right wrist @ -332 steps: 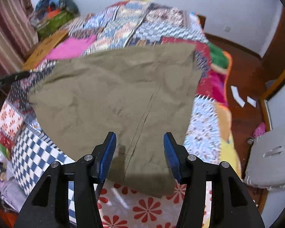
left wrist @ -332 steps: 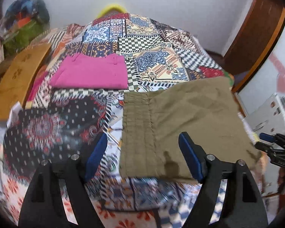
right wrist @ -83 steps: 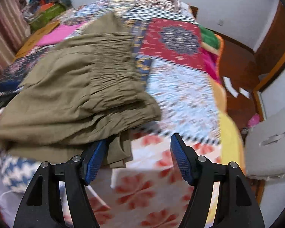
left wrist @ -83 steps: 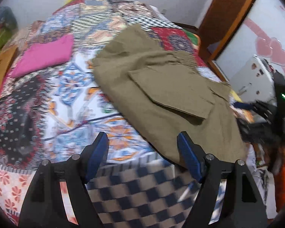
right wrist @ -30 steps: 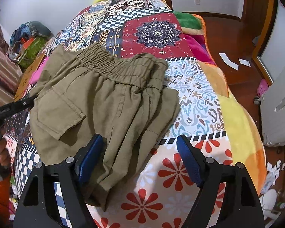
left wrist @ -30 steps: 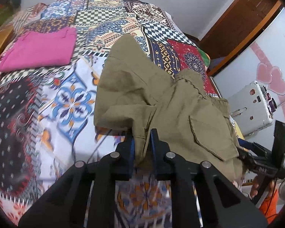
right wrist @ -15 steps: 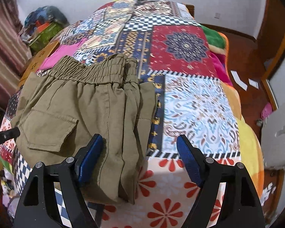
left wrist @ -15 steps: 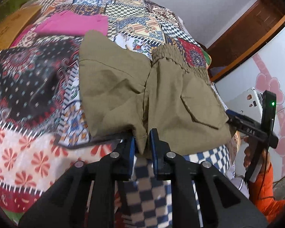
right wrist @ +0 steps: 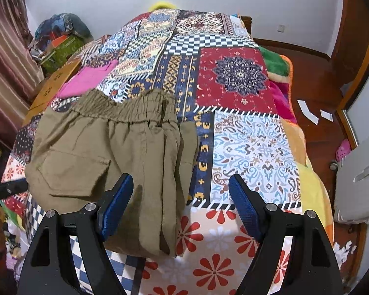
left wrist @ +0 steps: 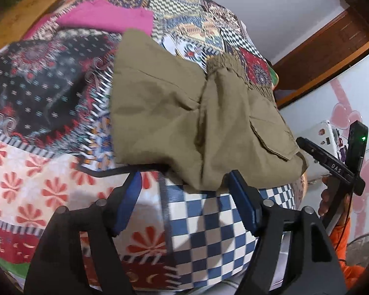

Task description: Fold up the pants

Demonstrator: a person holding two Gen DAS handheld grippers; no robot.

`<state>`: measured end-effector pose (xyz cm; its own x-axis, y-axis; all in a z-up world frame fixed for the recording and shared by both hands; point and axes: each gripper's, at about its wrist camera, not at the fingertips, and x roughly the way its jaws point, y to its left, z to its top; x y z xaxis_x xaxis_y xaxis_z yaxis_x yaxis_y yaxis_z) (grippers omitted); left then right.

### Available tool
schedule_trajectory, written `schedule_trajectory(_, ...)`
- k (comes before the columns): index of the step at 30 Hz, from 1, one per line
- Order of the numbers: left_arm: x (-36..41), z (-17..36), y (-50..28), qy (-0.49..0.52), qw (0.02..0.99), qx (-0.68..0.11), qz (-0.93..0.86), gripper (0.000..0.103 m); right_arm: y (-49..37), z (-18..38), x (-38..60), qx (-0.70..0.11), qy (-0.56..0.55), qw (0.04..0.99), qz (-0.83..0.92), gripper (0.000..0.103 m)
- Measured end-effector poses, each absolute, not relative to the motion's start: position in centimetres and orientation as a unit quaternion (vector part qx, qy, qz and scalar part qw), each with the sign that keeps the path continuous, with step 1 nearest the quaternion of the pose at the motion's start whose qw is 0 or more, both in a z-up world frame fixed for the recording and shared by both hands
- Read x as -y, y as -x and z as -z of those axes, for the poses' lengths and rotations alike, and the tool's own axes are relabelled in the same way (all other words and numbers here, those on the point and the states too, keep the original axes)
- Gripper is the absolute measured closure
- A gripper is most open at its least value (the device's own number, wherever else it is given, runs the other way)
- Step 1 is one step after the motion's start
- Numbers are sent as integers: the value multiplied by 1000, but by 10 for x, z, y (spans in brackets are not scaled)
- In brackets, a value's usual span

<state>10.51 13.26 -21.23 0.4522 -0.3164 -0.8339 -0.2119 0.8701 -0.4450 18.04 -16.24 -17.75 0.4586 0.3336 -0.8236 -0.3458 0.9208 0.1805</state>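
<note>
Olive pants [right wrist: 105,154] lie bunched at the near edge of a bed [right wrist: 253,147] covered in a patchwork quilt. The elastic waistband faces the far wall; a flap pocket shows on the near left side, and part of the fabric hangs over the bed's edge. A folded pink cloth [right wrist: 88,78] lies farther back, well apart from the pants.

The left hand-held gripper [left wrist: 184,186] is opening its jaws just below the pants' drooping edge; nothing is pinched between its blue pads. The right hand-held gripper [right wrist: 179,191] is spread wide above the pants' right side, pads off the cloth, grasping nothing.

The pants look light, soft and limp, likely to sag and crease wherever they are lifted, and not slippery or fragile. The gathered waistband and the thick seamed edges seem the firmest places to pinch; taking two corners at once should keep a fold flat.
</note>
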Motion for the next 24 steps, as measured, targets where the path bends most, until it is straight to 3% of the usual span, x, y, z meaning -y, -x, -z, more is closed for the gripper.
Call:
schedule_trajectory(3, -127, 214, -112, 261, 815, -516, 34, 14, -182, 176, 159, -478, 4, 854, -204, 26)
schedule_trajectory(9, -118, 221, -134, 275, 809, -519, 39, 7, -193, 200, 149, -507, 9, 837, -206, 26)
schedule_trajectory(17, -110, 227, -153, 257, 820, -510, 28, 6, -204, 226, 154, -542, -33, 810, -221, 11)
schedule_trajectory(20, -111, 228, -159, 259, 822, -506, 24, 7, -206, 232, 154, -548, -53, 803, -229, 12)
schedule_trajectory(22, -112, 230, -162, 263, 823, -502, 24, 13, -205, 231, 153, -546, -59, 802, -236, 13)
schedule_trajectory(24, -113, 230, -164, 264, 825, -499, 27, 20, -203, 229, 150, -543, -64, 799, -250, 27)
